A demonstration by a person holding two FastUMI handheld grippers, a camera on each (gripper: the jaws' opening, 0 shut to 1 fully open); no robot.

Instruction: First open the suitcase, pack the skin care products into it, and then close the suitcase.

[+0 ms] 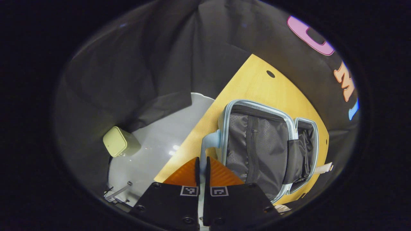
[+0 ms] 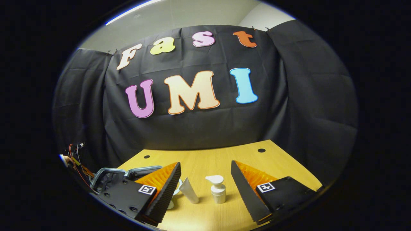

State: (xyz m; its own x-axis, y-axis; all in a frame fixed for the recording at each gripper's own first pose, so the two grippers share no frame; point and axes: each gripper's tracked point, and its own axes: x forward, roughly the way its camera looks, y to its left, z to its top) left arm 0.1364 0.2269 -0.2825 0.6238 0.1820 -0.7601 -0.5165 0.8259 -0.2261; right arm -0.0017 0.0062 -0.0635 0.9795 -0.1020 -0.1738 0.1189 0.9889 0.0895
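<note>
A pale blue suitcase (image 1: 257, 141) lies open on the wooden table (image 1: 257, 83), showing its grey mesh lining and zip pocket. My left gripper (image 1: 202, 159) is shut on a pale blue handle-like part (image 1: 210, 139) at the suitcase's near side. In the right gripper view, my right gripper (image 2: 205, 163) hovers open over the table (image 2: 208, 157). A white pump bottle (image 2: 218, 190) stands between and just beyond its fingers. A white tube (image 2: 189, 192) leans left of the bottle. Another small white item (image 2: 177, 190) is mostly hidden behind the left finger. The suitcase (image 2: 109, 176) shows at the far left.
A pale green box (image 1: 120, 141) sits on the grey floor (image 1: 160, 141) left of the table's edge. Red and black wires (image 2: 75, 157) hang at the left beyond the suitcase. Black cloth walls close in the table on its far sides.
</note>
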